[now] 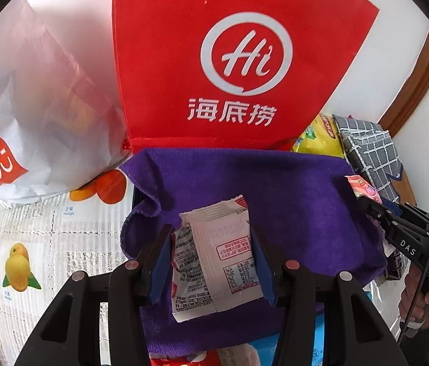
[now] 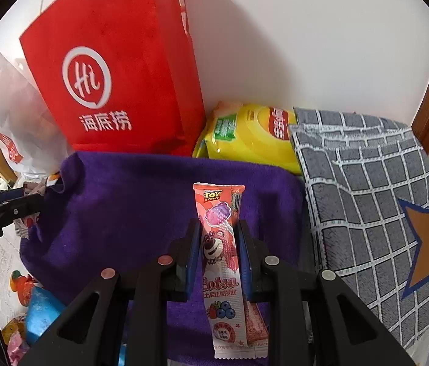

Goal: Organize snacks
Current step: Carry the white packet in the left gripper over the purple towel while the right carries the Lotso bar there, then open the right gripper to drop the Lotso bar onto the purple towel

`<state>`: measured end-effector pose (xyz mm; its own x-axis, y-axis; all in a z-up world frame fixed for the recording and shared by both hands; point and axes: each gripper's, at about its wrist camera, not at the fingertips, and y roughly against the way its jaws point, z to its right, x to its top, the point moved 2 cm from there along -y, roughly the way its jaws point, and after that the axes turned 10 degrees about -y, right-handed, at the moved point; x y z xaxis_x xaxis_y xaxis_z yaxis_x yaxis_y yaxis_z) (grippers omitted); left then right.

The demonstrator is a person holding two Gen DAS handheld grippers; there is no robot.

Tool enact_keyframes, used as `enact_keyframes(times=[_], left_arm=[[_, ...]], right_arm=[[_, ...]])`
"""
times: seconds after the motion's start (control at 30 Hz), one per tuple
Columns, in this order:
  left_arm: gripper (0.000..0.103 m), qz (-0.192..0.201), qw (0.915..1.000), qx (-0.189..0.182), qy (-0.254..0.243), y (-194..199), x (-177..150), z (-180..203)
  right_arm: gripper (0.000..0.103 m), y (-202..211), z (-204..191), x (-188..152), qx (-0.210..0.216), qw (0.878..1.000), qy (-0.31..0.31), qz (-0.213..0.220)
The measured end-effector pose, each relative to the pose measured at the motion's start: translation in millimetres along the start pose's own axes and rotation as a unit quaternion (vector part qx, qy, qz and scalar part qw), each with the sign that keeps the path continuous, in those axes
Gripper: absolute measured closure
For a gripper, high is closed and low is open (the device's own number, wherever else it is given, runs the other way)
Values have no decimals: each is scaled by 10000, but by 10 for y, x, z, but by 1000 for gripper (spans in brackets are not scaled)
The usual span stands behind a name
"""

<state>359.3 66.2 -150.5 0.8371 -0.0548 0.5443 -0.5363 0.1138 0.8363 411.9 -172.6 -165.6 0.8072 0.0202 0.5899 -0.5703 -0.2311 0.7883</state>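
Observation:
My left gripper [image 1: 213, 244] is shut on a small stack of white snack packets [image 1: 217, 259] with red print, held above a purple towel [image 1: 290, 201]. The blue pads press both sides of the stack. My right gripper [image 2: 219, 235] is shut on a long pink lollipop packet [image 2: 222, 262] with a bear picture, and a second pink packet shows behind it. It hangs over the same purple towel [image 2: 129, 201]. The right gripper [image 1: 379, 210] also shows at the right edge of the left wrist view, and the left gripper [image 2: 4, 210] at the left edge of the right wrist view.
A red tote bag [image 1: 214, 61] stands against the wall behind the towel, with a white paper bag [image 1: 25, 116] to its left. A yellow snack bag [image 2: 245, 137] and a grey checked cloth box [image 2: 366, 189] sit to the right. Loose snacks [image 2: 37, 311] lie on a fruit-print tablecloth [image 1: 47, 244].

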Motion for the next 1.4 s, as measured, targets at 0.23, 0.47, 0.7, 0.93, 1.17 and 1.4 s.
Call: enact_keyframes(times=[0.23, 0.47, 0.7, 0.93, 1.17, 1.4], left_arm=[[55, -81, 10000, 23, 25, -35, -15, -14], [55, -136, 9999, 53, 37, -105, -12, -3], [55, -262, 9996, 71, 6, -181, -30, 32], [54, -382, 9992, 79, 8, -216, -61, 31], [53, -443, 9990, 55, -28, -254, -63, 66], [51, -394, 9992, -5, -97, -222, -46, 110]], right_arm=[[79, -108, 20, -26, -21, 9999, 2, -148], [79, -163, 27, -35, -55, 9997, 53, -229], [79, -251, 47, -40, -75, 9993, 25, -353], [77, -289, 35, -50, -67, 9991, 67, -417], [70, -230, 40, -42, -87, 9994, 63, -318], [40, -49, 23, 4, -146, 9999, 69, -7]])
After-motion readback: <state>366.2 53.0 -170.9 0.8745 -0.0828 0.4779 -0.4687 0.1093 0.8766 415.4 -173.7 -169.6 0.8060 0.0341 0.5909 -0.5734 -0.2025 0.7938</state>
